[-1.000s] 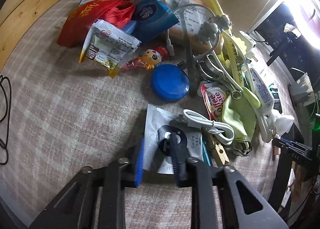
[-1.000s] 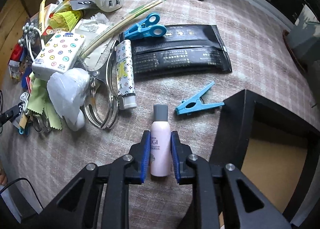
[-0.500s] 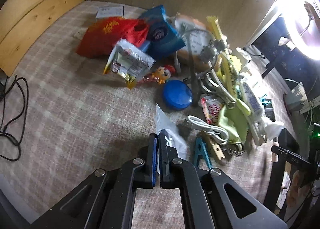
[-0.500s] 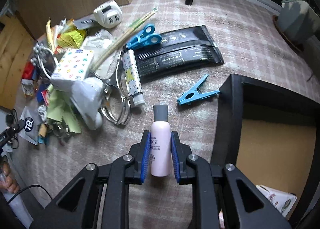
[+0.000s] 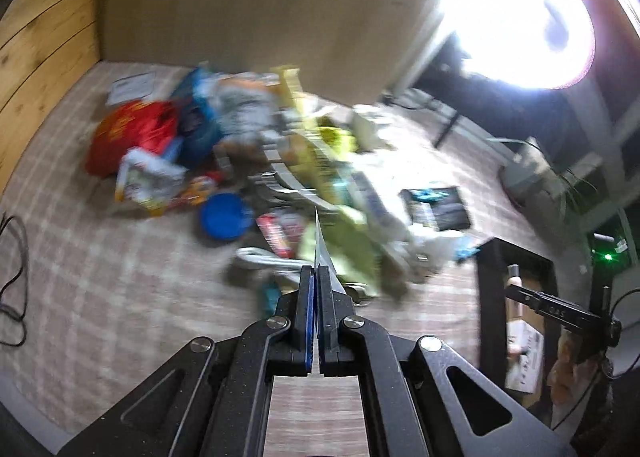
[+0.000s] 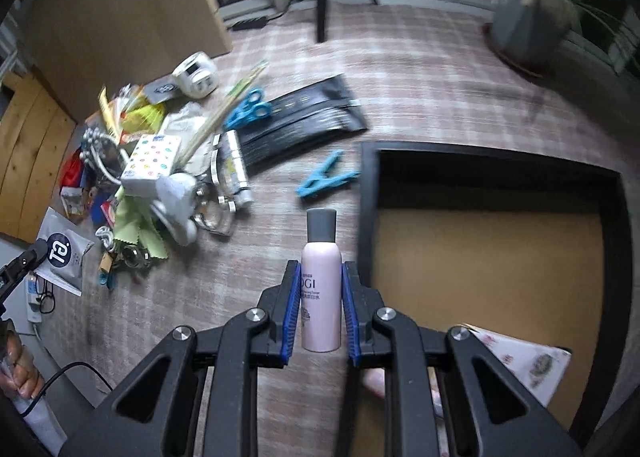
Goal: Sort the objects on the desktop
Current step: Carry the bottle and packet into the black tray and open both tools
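Beige plaid cloth surface [image 6: 420, 69], wooden panel upper left; left gripper [image 5: 318, 277] clamps grey flat sachet [image 6: 64, 253]; right gripper [image 6: 320, 277] clamps pink spray bottle [image 6: 321, 281] beside black-rimmed cardboard box [image 6: 370, 197]

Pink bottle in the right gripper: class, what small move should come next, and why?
Probably carry the pink bottle sideways over the black-framed box before letting go. The right gripper clamps it upright, and the box, open-topped with a brown floor, lies just beside it.
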Tool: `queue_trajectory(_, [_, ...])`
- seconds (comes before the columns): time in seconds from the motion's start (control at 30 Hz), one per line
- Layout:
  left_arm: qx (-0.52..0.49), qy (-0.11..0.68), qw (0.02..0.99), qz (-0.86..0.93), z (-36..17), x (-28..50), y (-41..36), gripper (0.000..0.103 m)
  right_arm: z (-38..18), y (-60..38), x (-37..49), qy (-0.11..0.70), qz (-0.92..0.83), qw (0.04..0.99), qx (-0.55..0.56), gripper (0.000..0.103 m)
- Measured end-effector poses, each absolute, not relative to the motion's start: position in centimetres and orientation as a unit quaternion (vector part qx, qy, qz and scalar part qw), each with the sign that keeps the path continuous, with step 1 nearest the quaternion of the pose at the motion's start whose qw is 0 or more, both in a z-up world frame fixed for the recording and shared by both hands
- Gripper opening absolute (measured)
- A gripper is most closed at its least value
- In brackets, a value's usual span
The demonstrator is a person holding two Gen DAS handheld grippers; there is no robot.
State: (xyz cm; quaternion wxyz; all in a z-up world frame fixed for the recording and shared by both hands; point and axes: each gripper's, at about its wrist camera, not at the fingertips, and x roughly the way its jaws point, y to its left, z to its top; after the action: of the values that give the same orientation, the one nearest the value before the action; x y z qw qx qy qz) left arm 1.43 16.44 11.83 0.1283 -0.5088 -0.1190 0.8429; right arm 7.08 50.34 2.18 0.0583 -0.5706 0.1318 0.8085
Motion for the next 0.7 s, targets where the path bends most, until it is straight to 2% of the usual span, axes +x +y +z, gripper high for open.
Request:
queue_trajectory(0.37, [-0.516,-0.068,0.273,0.809,13.3,2.9,30.0,0.000,3.3,59.4,15.7,0.187,0.798,0.156,-0.551,0.020])
queue_trajectory(0.7, [-0.535,-0.004,0.408,0.740,12.5,8.7,43.1,0.000,2.6,66.4,24.0,0.232,0.770,0.242,-0.543,0.020])
